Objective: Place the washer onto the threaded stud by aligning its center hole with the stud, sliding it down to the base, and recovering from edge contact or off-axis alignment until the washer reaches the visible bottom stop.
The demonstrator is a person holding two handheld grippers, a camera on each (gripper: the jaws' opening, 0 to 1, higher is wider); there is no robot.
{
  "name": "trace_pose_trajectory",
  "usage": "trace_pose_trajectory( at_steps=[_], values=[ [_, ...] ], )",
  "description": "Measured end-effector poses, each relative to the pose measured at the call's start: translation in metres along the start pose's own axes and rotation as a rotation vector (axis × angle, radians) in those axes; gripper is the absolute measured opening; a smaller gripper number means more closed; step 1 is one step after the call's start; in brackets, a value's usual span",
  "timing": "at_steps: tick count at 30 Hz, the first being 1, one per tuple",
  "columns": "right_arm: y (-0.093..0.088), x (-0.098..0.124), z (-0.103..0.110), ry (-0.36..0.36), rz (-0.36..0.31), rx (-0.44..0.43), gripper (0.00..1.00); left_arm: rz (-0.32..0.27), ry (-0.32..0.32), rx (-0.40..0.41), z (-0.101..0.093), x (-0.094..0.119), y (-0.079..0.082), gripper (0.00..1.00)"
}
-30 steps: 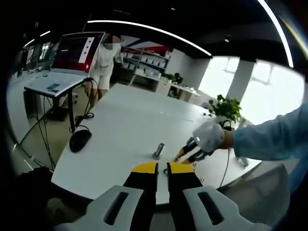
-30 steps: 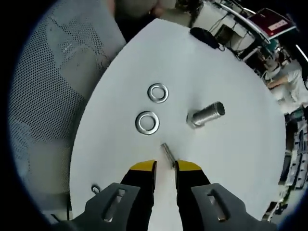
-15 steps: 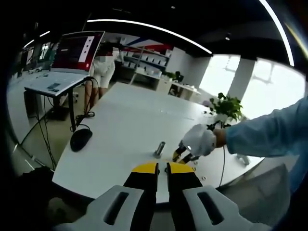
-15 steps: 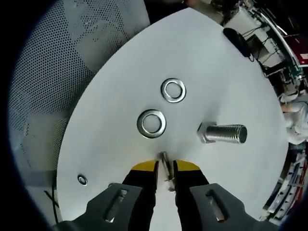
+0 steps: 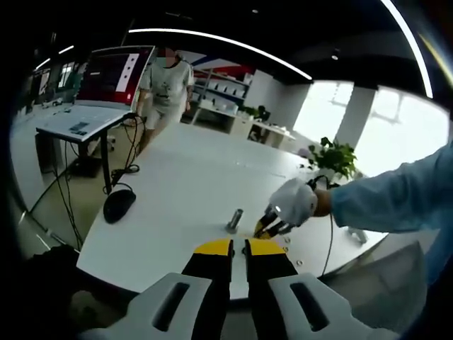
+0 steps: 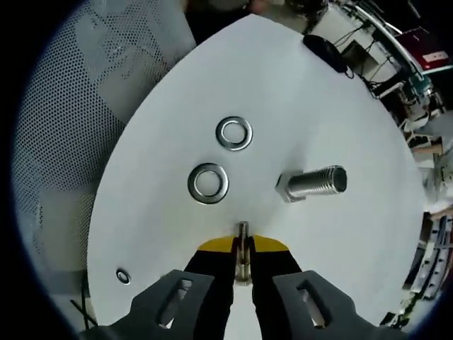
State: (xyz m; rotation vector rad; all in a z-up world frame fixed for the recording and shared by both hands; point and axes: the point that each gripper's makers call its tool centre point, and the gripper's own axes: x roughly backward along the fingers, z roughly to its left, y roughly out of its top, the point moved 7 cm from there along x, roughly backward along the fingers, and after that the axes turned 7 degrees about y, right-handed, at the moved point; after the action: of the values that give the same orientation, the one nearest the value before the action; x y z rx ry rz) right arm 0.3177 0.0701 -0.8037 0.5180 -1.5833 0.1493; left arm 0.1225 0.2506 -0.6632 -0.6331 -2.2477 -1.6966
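**A:** Go left to right. What's on the far left?

**B:** In the left gripper view, a mouse (image 5: pixel 117 205) near the edge of the white surface (image 5: pixel 191 177), with a screen (image 5: pixel 112 74) and a person (image 5: pixel 164 85) behind it. The left tongs (image 5: pixel 238 248) hang at the near edge, jaws nearly together with only a sliver between them and nothing in it.

**A:** And the stud?

**B:** The stud (image 5: pixel 233 220) stands upright mid-surface, head down. Just beside it on the right is a gloved hand (image 5: pixel 292 201) working the right tongs (image 5: pixel 267 228), low over the surface.

**A:** Now the right gripper view.

**B:** A tiny ring (image 6: pixel 123 275) lies far left near the edge. Then two flat washers, one (image 6: pixel 208 183) nearer the tongs and another (image 6: pixel 234 133) beyond it, apart from each other. The right tongs (image 6: pixel 243 253) are clenched on a third washer (image 6: pixel 243 248) held on edge, so it reads as a thin metal strip. The stud (image 6: pixel 311 183) is to the right, nothing on it yet.

**A:** How will that washer handle?

**B:** I'd judge it light, rigid and slick: smooth steel, thin, liable to swivel or squirt out of a rim pinch. Holding it across the rim, clear of the hole, looks right, but it likely needs levelling so the hole faces the stud tip. The threads could snag the inner edge if it goes on tilted.

**A:** Progress?

**B:** Early, I'd say: washer grasped, not yet over the stud.
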Motion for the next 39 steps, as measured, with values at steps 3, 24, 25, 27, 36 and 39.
trace_pose_trajectory(
  at_steps=[3, 24, 25, 27, 36, 39],
  values=[
    [-0.002, 0.008, -0.002, -0.015, -0.046, -0.054, 0.08, -0.003, 0.000, 0.002, 0.000, 0.000, 0.000, 0.04],
    [-0.055, 0.039, 0.006, -0.091, -0.268, -0.470, 0.07, -0.004, 0.002, 0.004, 0.000, 0.001, 0.000, 0.04],
    [-0.055, 0.040, 0.007, -0.092, -0.269, -0.472, 0.07, -0.003, 0.002, 0.003, 0.000, 0.001, 0.000, 0.04],
    [-0.056, 0.040, 0.009, -0.094, -0.273, -0.482, 0.07, -0.004, 0.003, 0.004, 0.000, 0.001, 0.000, 0.04],
    [-0.054, 0.042, 0.021, -0.054, -0.247, -0.464, 0.07, -0.004, 0.004, 0.005, 0.000, 0.001, 0.000, 0.04],
    [-0.054, 0.042, 0.023, -0.035, -0.234, -0.464, 0.07, -0.005, 0.003, 0.005, 0.000, 0.001, 0.001, 0.04]
  ],
)
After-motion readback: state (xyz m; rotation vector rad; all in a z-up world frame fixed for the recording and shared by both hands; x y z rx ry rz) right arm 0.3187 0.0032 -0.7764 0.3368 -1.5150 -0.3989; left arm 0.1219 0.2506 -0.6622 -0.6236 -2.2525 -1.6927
